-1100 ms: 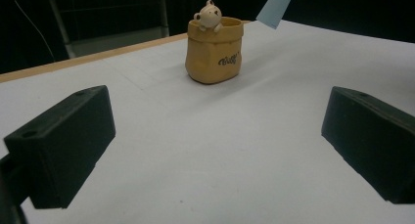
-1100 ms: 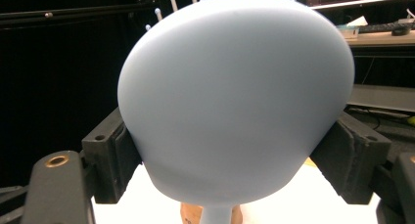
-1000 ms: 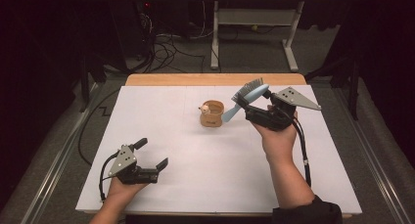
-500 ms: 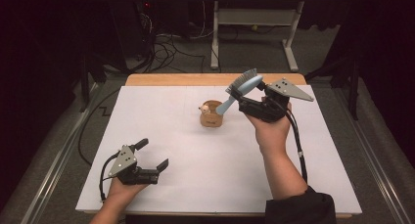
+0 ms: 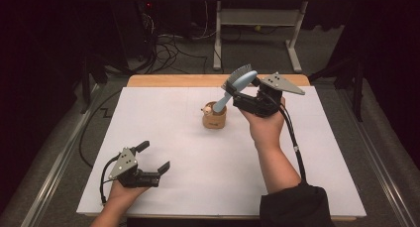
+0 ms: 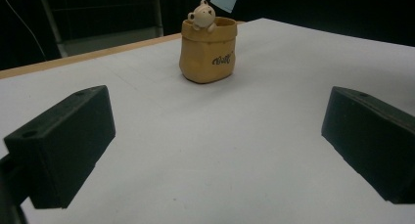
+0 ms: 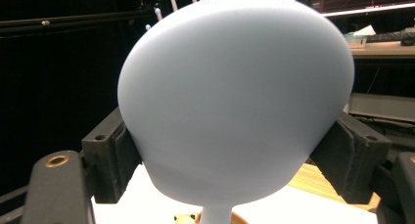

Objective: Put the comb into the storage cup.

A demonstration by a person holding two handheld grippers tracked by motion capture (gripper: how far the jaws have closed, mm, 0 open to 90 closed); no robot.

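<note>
Right gripper (image 5: 243, 88) pinches light, rigid hairbrush (image 5: 238, 82) by its broad head; left gripper (image 5: 152, 157) spread, idle.

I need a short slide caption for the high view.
Right hand-held gripper lowers a blue hairbrush into a bear cup.

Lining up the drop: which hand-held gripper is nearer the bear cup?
Right. The right hand-held gripper holds the hairbrush just above and beside the bear cup; the left hand-held gripper rests far off, near the table's front edge.

hairbrush (image 5: 236, 85): pale blue, tilted, handle down | cup (image 5: 215, 119): tan, upright
</note>
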